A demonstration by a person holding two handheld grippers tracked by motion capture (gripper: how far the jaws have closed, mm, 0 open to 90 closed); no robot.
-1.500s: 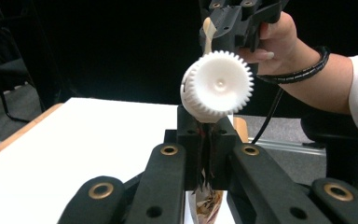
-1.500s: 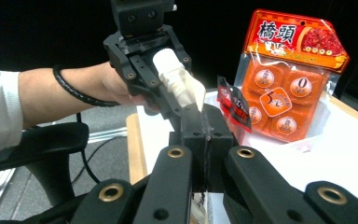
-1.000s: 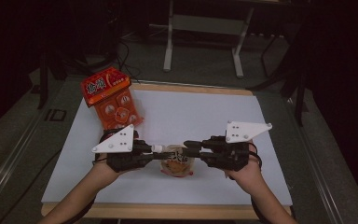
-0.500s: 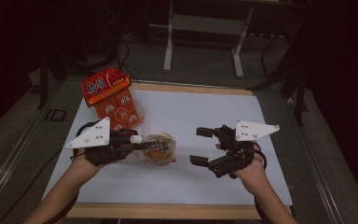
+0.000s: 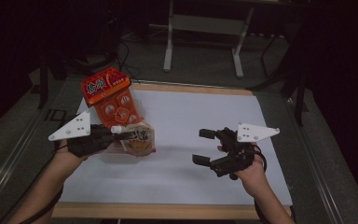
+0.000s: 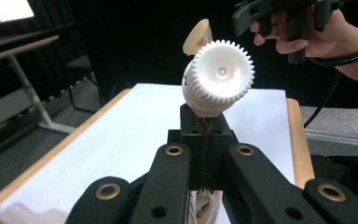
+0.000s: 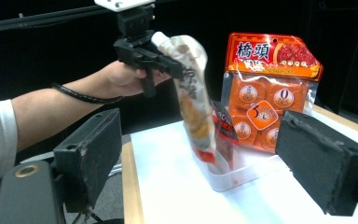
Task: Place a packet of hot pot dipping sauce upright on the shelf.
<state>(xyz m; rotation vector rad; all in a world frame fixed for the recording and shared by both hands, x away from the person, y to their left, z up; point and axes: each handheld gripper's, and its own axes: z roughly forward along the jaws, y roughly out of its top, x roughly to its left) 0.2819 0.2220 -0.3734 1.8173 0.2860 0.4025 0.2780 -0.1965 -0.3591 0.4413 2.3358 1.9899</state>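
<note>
White sheet: a pale covering (image 5: 200, 121) lies across the table top, bare over most of its middle and right part.
Wood edge: a light wooden border (image 5: 168, 211) frames the sheet on the near, far and right sides.
Floor: grey flooring surrounds the table, with cables trailing across it behind the far edge.
Room: dark all round; a grey metal stand (image 5: 204, 37) with two legs rises beyond the far edge.
Spouted pouch: a soft pouch (image 5: 139, 137) with a white ribbed cap (image 6: 220, 74) hangs at the sheet's left side, held by its neck, its lower end reaching into a clear tray (image 7: 233, 173).
Orange pack: a red and orange packet (image 5: 112, 95) of small round portions stands tilted just behind the pouch, near the far-left corner.
Left gripper: the left gripper (image 5: 121, 136) has its jaws clamped tight on the pouch's neck just below the cap, lifted above the sheet.
Right gripper: the right gripper (image 5: 204, 147) has just been opening; its jaws stand wide with nothing between them, above the right half of the sheet, well apart from the pouch.
Person: bare forearms enter from the near edge; a white sleeve shows in the right gripper view.
</note>
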